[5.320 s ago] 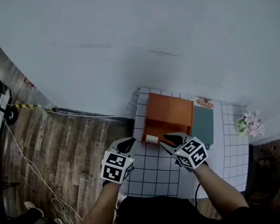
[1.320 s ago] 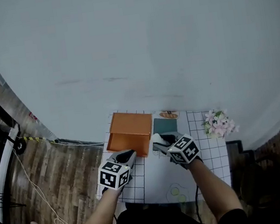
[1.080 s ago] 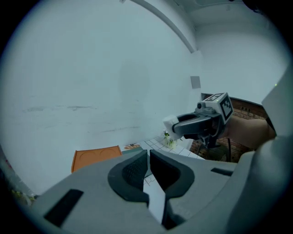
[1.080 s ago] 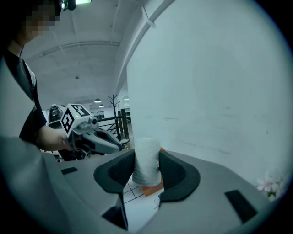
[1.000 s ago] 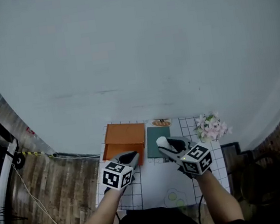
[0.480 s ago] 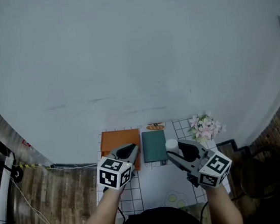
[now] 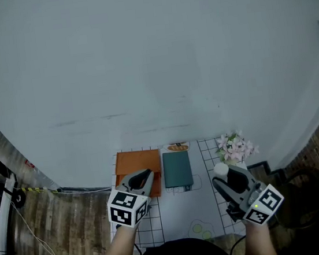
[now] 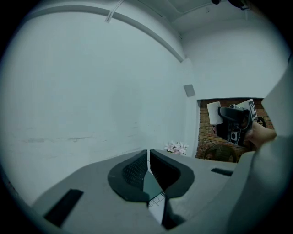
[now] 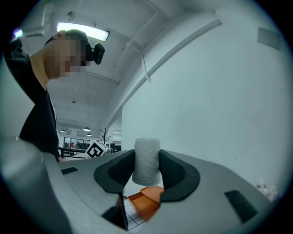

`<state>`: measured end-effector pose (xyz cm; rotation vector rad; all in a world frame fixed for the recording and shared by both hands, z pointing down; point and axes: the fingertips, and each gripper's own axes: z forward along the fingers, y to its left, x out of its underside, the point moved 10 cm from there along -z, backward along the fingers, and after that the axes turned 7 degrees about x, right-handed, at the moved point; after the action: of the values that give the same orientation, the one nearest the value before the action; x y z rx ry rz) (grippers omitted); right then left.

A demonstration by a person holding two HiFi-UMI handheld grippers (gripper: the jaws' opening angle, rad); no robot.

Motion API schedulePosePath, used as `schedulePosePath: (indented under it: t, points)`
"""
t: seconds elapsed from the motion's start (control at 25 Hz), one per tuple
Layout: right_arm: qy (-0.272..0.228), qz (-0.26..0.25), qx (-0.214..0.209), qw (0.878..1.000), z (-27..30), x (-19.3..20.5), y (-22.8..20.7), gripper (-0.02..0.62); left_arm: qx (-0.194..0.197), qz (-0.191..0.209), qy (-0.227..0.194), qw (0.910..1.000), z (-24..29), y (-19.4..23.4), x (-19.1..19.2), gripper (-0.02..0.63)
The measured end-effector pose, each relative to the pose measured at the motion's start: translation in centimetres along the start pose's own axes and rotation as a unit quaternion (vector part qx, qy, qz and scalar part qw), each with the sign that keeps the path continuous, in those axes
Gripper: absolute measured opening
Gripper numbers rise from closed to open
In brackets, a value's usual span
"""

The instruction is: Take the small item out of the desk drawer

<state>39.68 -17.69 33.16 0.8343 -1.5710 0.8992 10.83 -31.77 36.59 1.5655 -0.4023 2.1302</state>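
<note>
Pinching white spool (image 9: 147,154), R gripper (image 9: 146,167)

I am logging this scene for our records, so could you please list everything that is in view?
table: one, white grid top, against the wall
drawer box: one, orange, table's back left
flat pad: one, dark green, beside the drawer box
flowers: one bunch, pink-white, table's back right
roll: one, white, held above the table's right side
left hand-held gripper: one, grey, jaws together, empty, by the drawer box
right hand-held gripper: one, grey, shut on the roll
</note>
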Motion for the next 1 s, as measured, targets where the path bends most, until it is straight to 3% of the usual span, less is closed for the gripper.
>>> schedulePosePath:
  t: [0.24,0.44,1.0]
  points:
    - [-0.023,0.01,0.025,0.999,-2.0,0.5,-0.6,0.167,-0.009,-0.003,-0.014,0.9999,-1.0,-0.1,-0.3,0.026]
    - [-0.016,0.018,0.051,0.998,-2.8,1.3,-1.3,0.167,0.002,-0.002,-0.014,0.9999,-0.6,-0.8,-0.2,0.026]
    - [0.014,0.02,0.075,0.997,-2.8,2.5,-2.0,0.164,0.02,-0.009,-0.006,0.9997,0.9,-0.7,0.0,0.026]
